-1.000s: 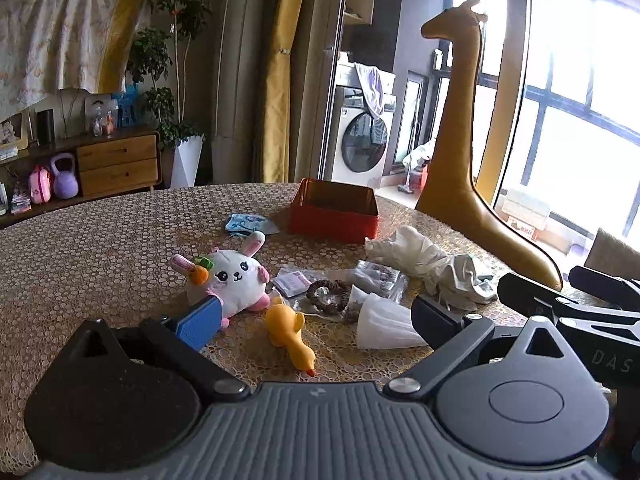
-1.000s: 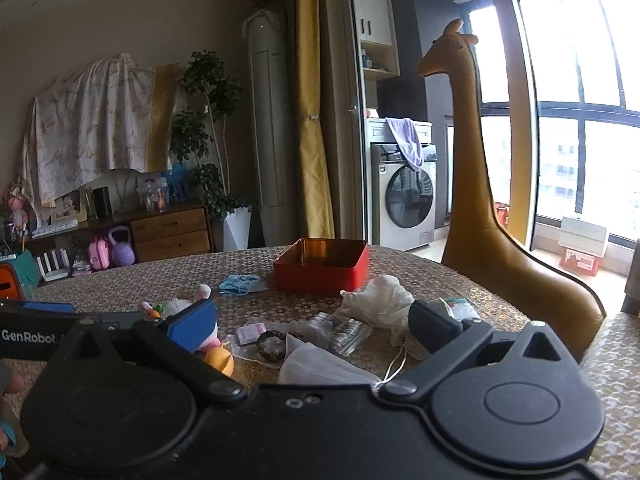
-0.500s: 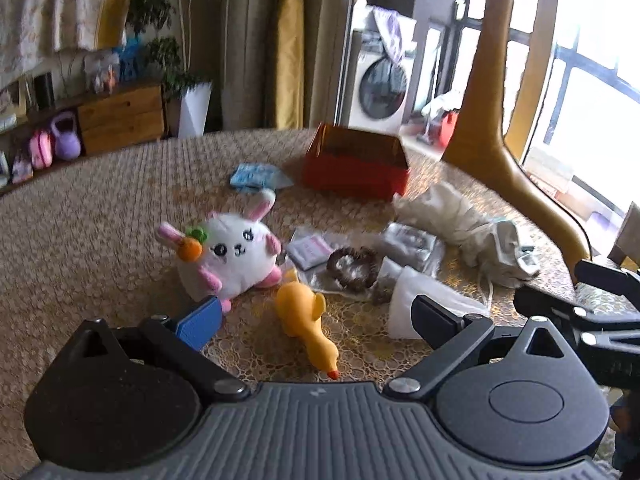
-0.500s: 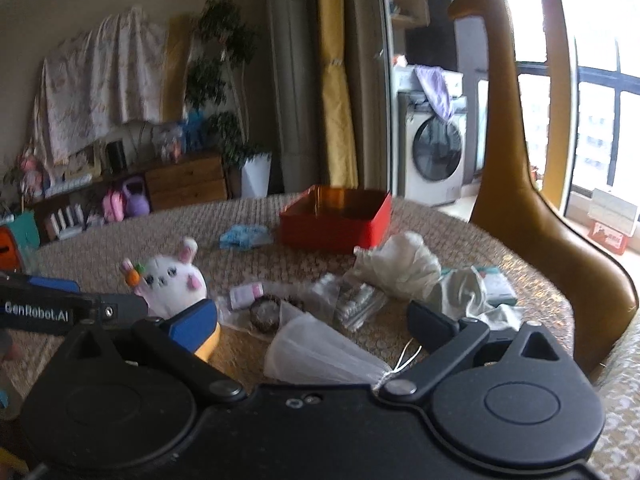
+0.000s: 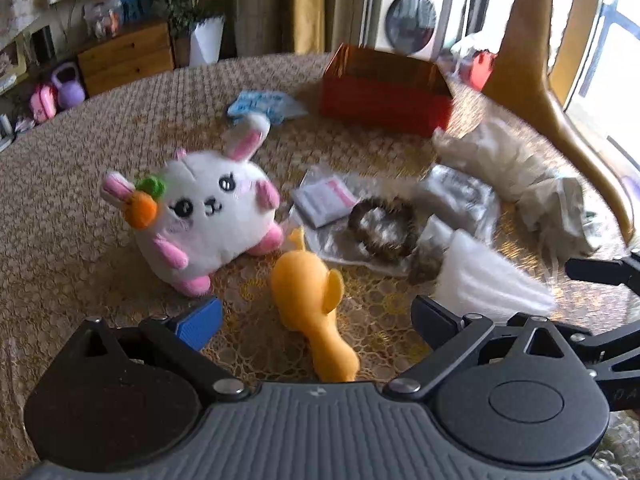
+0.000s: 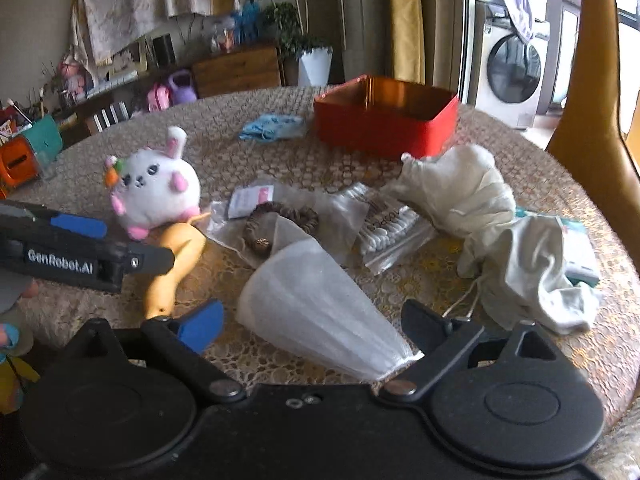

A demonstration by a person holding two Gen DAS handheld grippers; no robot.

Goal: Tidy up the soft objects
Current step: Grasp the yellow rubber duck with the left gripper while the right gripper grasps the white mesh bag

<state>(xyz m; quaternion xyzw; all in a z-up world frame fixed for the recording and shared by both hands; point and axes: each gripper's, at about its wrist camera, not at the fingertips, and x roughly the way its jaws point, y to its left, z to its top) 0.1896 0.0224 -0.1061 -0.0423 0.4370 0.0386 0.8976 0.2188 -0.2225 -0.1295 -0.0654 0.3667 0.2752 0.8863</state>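
Both wrist views look low across the table point(image 5: 72, 200), sharing its clutter.

A lived-in family home is being shown.
Far behind the lace-covered round table point(image 6: 248, 152), a washing machine point(image 6: 512, 68), yellow curtains point(image 6: 404, 16), a wooden dresser point(image 6: 236, 68), a potted plant point(image 6: 304, 40) and children's toys are being seen.

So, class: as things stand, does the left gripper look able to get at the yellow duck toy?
Probably yes. The left gripper is open, and the yellow duck toy lies on the table between its fingers with nothing on top. The white bunny plush sits close by, but off to the side.
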